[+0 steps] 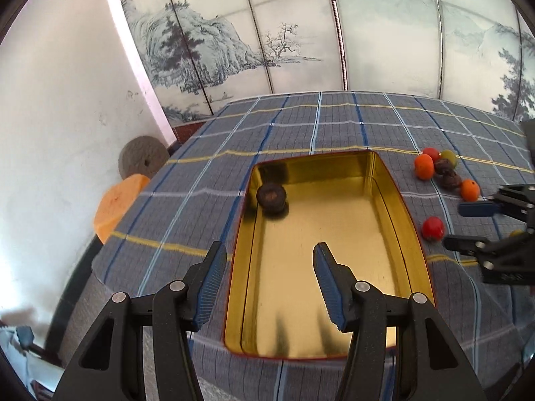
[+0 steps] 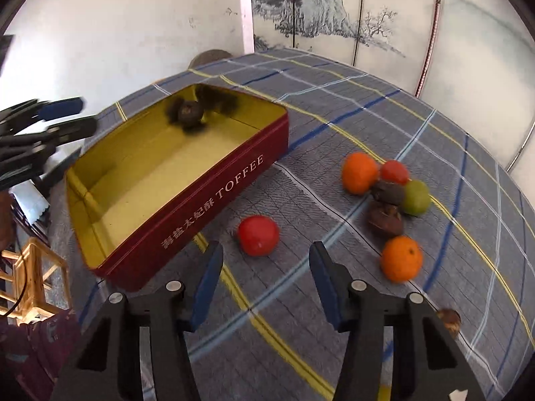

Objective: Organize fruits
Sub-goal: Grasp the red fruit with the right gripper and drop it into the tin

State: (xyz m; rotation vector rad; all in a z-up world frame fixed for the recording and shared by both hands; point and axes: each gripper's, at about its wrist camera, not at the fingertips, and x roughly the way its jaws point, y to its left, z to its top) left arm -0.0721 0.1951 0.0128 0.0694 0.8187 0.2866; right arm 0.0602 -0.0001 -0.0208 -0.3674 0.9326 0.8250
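A red toffee tin [image 2: 214, 197] with a gold inside [image 1: 327, 234] lies open on the checked tablecloth. One dark brown fruit [image 1: 271, 196] [image 2: 190, 112] sits in its far corner. To the right of the tin lie loose fruits: two oranges [image 2: 359, 172] [image 2: 401, 259], two red ones [image 2: 258, 235] [image 2: 394, 171], a green one [image 2: 415, 197] and two dark brown ones [image 2: 384, 219]. My left gripper [image 1: 267, 250] hangs open over the tin's near end, holding nothing. My right gripper [image 2: 265, 250] [image 1: 468, 224] is open just short of the nearest red fruit [image 1: 433, 229], with nothing between its fingers.
Another brown fruit [image 2: 449, 321] lies near the right gripper's outer side. A painted folding screen [image 1: 301, 33] stands behind the table. Off the table's left edge are an orange stool [image 1: 115, 205], a round grey stone [image 1: 144, 160] and a bamboo chair [image 2: 30, 277].
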